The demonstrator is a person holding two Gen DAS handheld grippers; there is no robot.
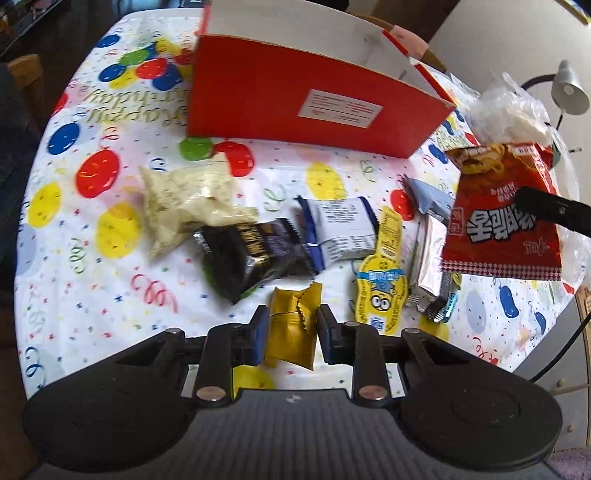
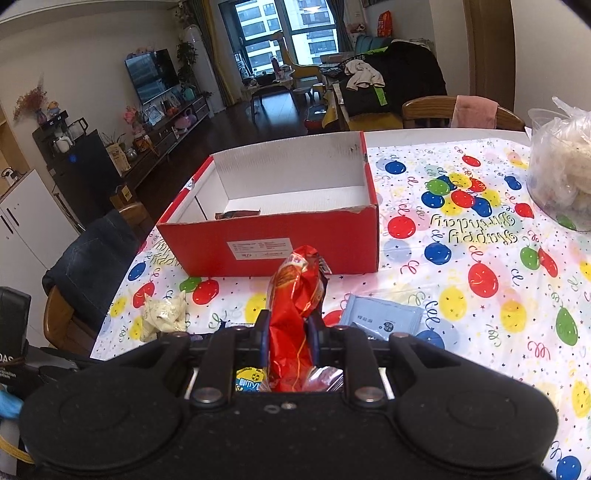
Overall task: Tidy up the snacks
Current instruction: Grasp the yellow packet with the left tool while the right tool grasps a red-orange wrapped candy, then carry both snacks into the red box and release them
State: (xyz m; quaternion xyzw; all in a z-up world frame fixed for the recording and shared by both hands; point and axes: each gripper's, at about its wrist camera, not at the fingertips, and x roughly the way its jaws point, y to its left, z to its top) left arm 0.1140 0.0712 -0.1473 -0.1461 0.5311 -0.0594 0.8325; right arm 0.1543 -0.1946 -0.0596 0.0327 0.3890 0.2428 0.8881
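Left gripper (image 1: pixel 291 325) is clamped on a gold packet (image 1: pixel 291 332) just above the tablecloth (image 1: pixel 110 295), right gripper (image 2: pixel 286 332) is clamped on a red snack bag (image 2: pixel 295 314) before the open red box (image 2: pixel 273 243), other snacks lie between

A balloon-printed birthday tablecloth (image 2: pixel 480 236) covers the table. A desk lamp (image 1: pixel 569 88) stands at its edge. Beyond: wooden chairs (image 2: pixel 436 110), a television (image 2: pixel 151 74), and a window (image 2: pixel 280 26).
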